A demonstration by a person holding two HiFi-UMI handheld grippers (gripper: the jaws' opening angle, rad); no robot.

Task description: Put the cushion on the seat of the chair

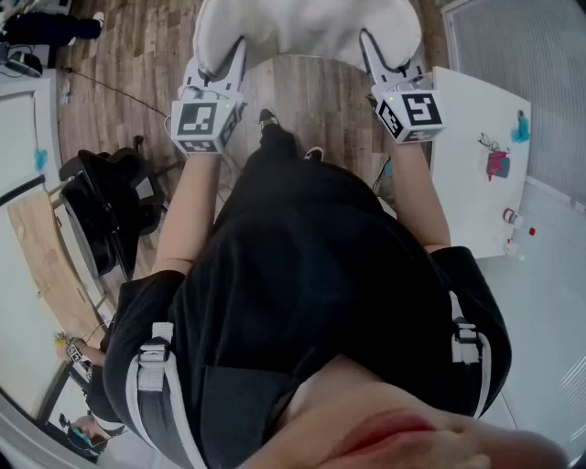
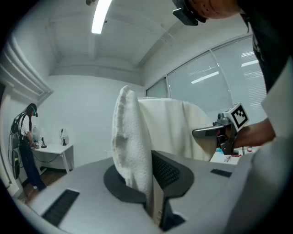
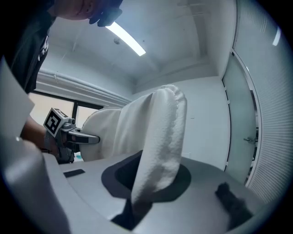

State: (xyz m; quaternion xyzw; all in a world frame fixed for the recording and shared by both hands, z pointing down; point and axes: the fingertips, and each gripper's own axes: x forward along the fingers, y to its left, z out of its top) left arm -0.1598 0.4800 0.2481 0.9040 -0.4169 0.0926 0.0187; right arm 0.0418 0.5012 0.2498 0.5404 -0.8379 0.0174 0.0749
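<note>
A white fluffy cushion [image 1: 302, 27] hangs in the air in front of me, above the wooden floor, held by its two side edges. My left gripper [image 1: 233, 55] is shut on its left edge and my right gripper [image 1: 371, 50] is shut on its right edge. In the left gripper view the cushion [image 2: 132, 137] rises upright out of the left gripper [image 2: 149, 183]. In the right gripper view the cushion [image 3: 160, 137] stands pinched in the right gripper [image 3: 142, 196]. A black chair [image 1: 105, 206] stands at my left, apart from the cushion.
A white table [image 1: 476, 174] at my right carries a red item [image 1: 497, 165] and small bottles [image 1: 510, 217]. A wooden board [image 1: 46, 266] leans at the left. Another person [image 2: 25, 151] stands by a far desk [image 2: 50, 148]. Glass walls [image 2: 219, 87] close the room.
</note>
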